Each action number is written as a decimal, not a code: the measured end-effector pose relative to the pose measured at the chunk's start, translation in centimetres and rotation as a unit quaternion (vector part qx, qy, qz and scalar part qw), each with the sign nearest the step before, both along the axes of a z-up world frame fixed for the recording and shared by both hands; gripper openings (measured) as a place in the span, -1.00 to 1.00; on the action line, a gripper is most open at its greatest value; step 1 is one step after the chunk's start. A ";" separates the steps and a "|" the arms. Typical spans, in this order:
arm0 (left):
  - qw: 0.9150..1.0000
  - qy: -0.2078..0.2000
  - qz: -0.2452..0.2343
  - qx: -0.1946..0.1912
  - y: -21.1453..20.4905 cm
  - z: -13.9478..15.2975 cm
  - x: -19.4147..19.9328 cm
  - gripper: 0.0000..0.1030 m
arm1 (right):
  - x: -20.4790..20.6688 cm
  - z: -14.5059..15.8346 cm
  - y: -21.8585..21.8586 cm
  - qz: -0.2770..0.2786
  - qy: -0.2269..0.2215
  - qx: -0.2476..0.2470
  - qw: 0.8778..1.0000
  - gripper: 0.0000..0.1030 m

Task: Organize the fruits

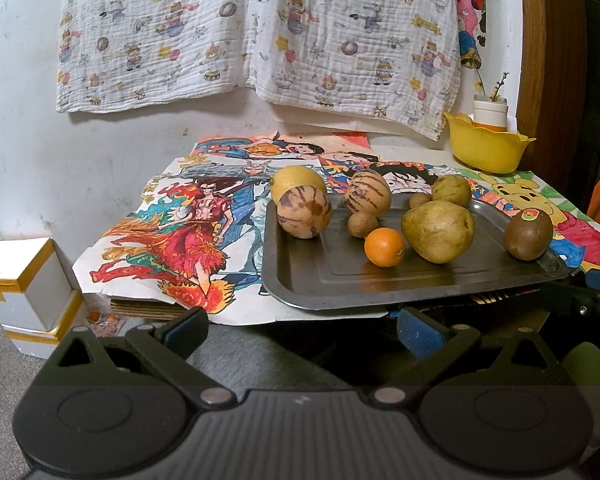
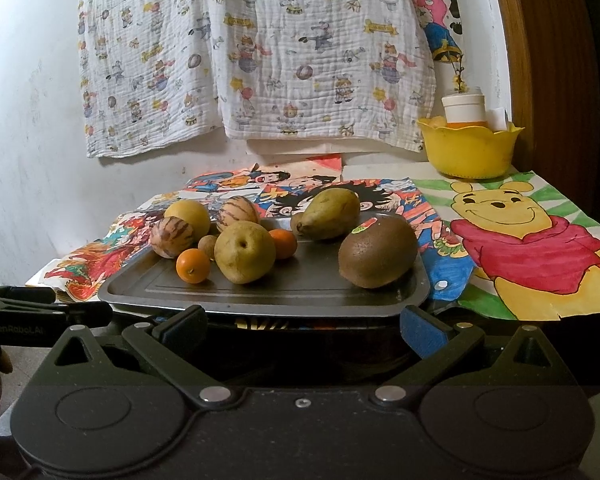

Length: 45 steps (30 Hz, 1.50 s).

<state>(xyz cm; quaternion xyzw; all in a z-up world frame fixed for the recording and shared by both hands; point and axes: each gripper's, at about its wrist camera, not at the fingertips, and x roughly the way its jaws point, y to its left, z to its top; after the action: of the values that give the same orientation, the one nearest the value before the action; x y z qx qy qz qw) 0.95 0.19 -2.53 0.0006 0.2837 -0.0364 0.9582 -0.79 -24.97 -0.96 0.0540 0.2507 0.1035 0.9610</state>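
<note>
A dark metal tray (image 1: pixel 312 280) (image 2: pixel 300 288) on the table carries several fruits: two striped melons (image 1: pixel 305 212) (image 1: pixel 367 192), a yellow citrus (image 1: pixel 296 182), a small orange (image 1: pixel 384 247) (image 2: pixel 193 265), two pears (image 1: pixel 438 231) (image 2: pixel 245 252) (image 2: pixel 332 208), small brown fruits (image 1: pixel 363 224) and a stickered kiwi (image 1: pixel 529 234) (image 2: pixel 378 251). My left gripper (image 1: pixel 304 328) is open, below the tray's near edge, holding nothing. My right gripper (image 2: pixel 304 326) is open too, just under the tray's front rim, and its fingers are bare. A second orange (image 2: pixel 284 243) peeks from behind the front pear.
A yellow bowl (image 1: pixel 486 146) (image 2: pixel 468 148) with a white jar stands at the back right. Coloured cartoon drawings (image 1: pixel 188 240) (image 2: pixel 532 240) cover the table. White boxes (image 1: pixel 24 280) sit on the floor at left. A printed cloth (image 1: pixel 260 32) hangs on the wall.
</note>
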 end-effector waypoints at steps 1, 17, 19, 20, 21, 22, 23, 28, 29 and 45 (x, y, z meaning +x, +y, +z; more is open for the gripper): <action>1.000 0.000 0.000 -0.002 0.1 -0.1 0.0 0.99 | 0.0 0.0 0.0 0.000 0.000 0.000 1.000 0.99; 1.000 -0.007 -0.006 -0.003 -0.2 0.0 0.1 0.99 | 0.2 0.0 -0.1 0.002 -0.002 -0.001 1.000 0.99; 1.000 -0.008 -0.006 -0.003 -0.2 0.0 0.1 0.99 | 0.2 -0.1 -0.1 0.002 -0.002 -0.001 1.000 0.99; 1.000 -0.008 -0.005 -0.003 -0.2 0.0 0.1 0.99 | 0.2 0.0 -0.1 0.003 -0.001 -0.001 1.000 0.99; 1.000 -0.007 -0.004 -0.003 -0.2 0.0 0.1 0.99 | 0.2 0.0 -0.1 0.003 -0.002 -0.001 1.000 0.99; 1.000 -0.006 -0.004 -0.002 -0.2 0.0 0.1 0.99 | 0.2 0.0 -0.1 0.003 -0.002 -0.001 1.000 0.99; 1.000 -0.007 -0.002 -0.002 -0.2 0.0 0.1 0.99 | 0.2 0.0 -0.1 0.003 -0.001 0.000 1.000 0.99; 1.000 -0.007 0.001 -0.002 -0.2 0.1 0.1 0.99 | 0.2 -0.1 0.0 0.005 -0.002 0.002 1.000 0.99; 1.000 -0.007 0.001 -0.003 -0.1 0.1 0.0 0.99 | 0.1 -0.1 0.0 0.005 -0.003 0.002 1.000 0.99; 1.000 -0.005 0.007 -0.001 -0.1 0.0 0.1 0.99 | 0.2 -0.1 -0.1 0.007 -0.001 0.003 1.000 0.99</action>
<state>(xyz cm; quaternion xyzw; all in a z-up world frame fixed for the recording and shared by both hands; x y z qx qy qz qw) 1.04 0.10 -2.57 -0.0027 0.2786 -0.0297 0.9599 -0.63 -25.04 -1.07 0.0555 0.2493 0.1109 0.9605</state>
